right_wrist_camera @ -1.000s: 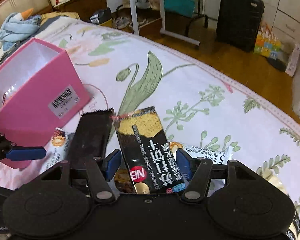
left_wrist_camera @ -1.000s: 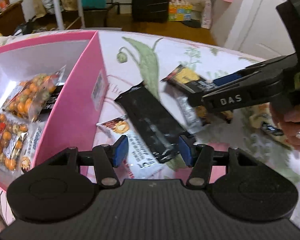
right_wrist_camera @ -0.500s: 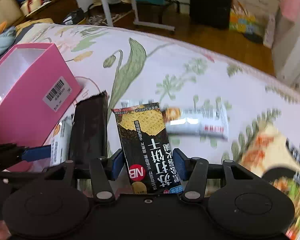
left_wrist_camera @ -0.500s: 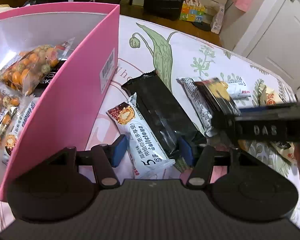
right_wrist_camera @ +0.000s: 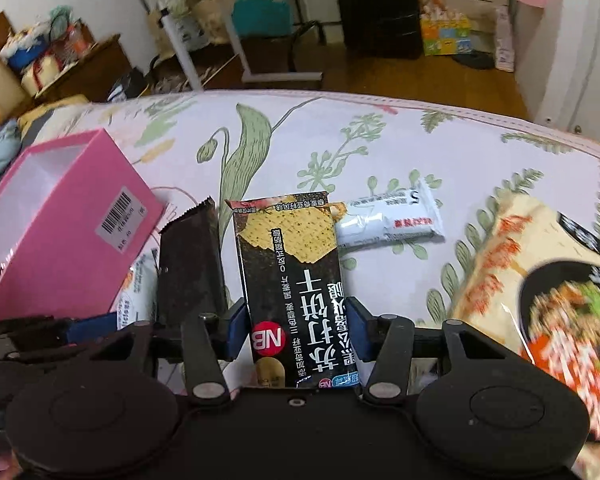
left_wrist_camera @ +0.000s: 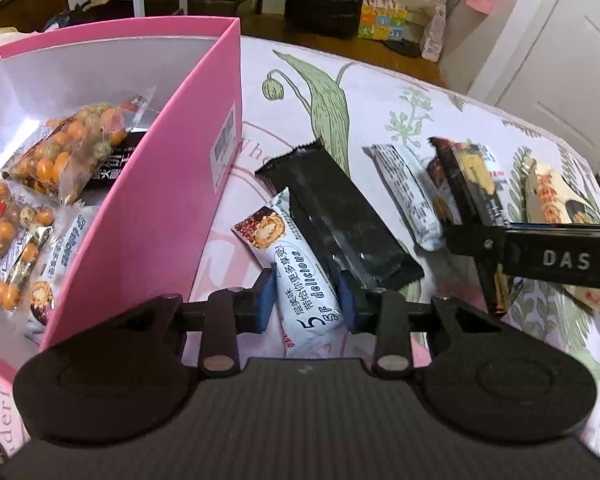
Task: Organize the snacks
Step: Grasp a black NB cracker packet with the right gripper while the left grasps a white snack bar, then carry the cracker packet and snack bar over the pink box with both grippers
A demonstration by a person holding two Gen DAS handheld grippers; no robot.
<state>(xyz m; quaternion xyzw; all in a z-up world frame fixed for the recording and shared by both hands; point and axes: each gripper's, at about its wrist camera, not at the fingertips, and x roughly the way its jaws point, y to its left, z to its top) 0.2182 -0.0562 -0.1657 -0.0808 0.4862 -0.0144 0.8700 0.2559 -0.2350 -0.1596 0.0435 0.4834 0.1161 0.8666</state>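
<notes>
1. The left gripper [left_wrist_camera: 306,302] points steeply down at a floral bedsheet [left_wrist_camera: 380,92]. Its 2 blue pads are closing on a white snack bar [left_wrist_camera: 296,276], which lies between them, and look to be touching both of its sides.
2. The white snack bar's long axis runs along the gripper's pointing line. The end printed with a nut picture points away from the camera and the end marked "5" lies nearest to it.
3. This bar lies on the sheet just beside the outer wall of a pink box [left_wrist_camera: 156,216], and its far side tucks against a plain black packet [left_wrist_camera: 340,216].
4. The black packet lies slanted, with its serrated end pointing toward the box's far corner.
5. The box holds several bags of orange-coated nuts [left_wrist_camera: 72,148].
6. The right gripper [right_wrist_camera: 296,328] is closing on a black cracker packet [right_wrist_camera: 296,280], gripped at its red "NB" end. The packet's long axis points straight ahead, away from the camera.
7. A second white bar [right_wrist_camera: 388,220] lies crosswise on the sheet beyond it.
8. Compared with half a second ago, the left pads have drawn in from a wide stance. The cracker packet has risen off the sheet and rolled upright in the right gripper.
</notes>
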